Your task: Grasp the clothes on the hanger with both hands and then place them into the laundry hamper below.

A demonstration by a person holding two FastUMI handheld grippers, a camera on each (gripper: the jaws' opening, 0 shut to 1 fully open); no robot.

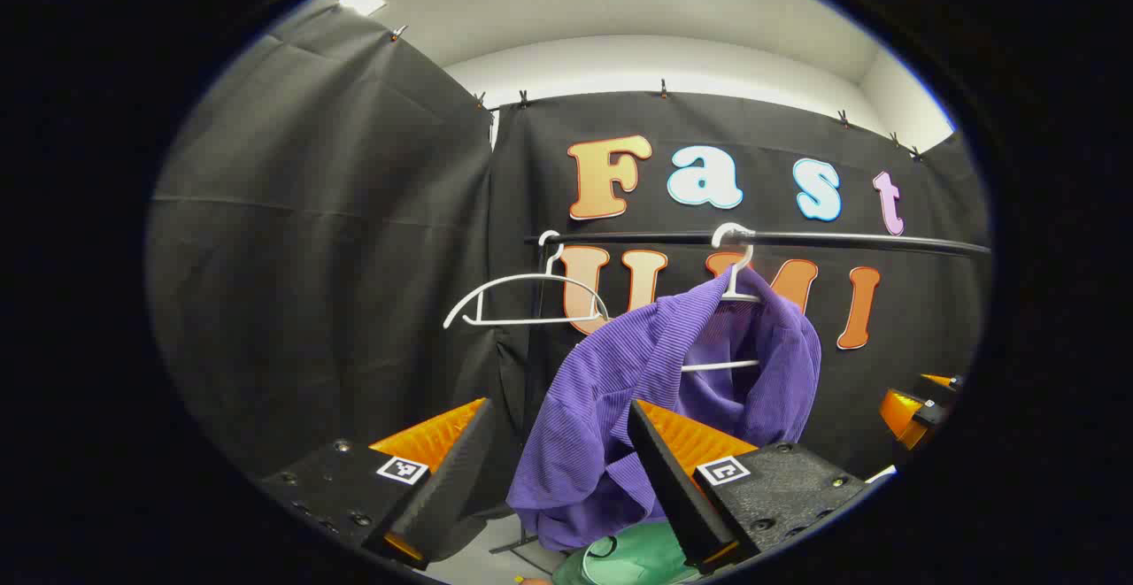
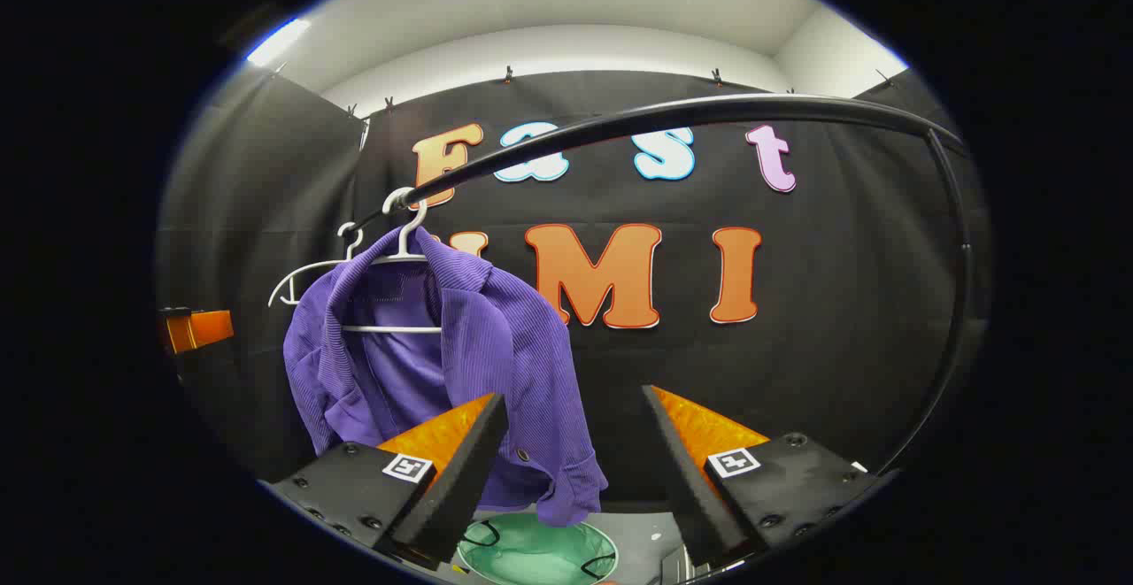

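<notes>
- The purple shirt (image 1: 620, 390) hangs on a white hanger (image 1: 735, 275) from the black rail (image 1: 797, 240), at 12 o'clock above the green hamper (image 2: 535, 554).
- Left gripper (image 1: 558, 470) gapes wide, empty.
- Right gripper (image 2: 575, 470) gapes wide, empty.
- An empty hanger (image 1: 522, 297) hangs at 9 o'clock of the shirt.

Black cloth walls (image 1: 319, 240) (white ceiling (image 1: 620, 19))

No legible text, labels or numbers.

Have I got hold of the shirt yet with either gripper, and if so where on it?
No. The left gripper and right gripper are both open, and the purple shirt hangs on its hanger, not pinched by either.
</notes>
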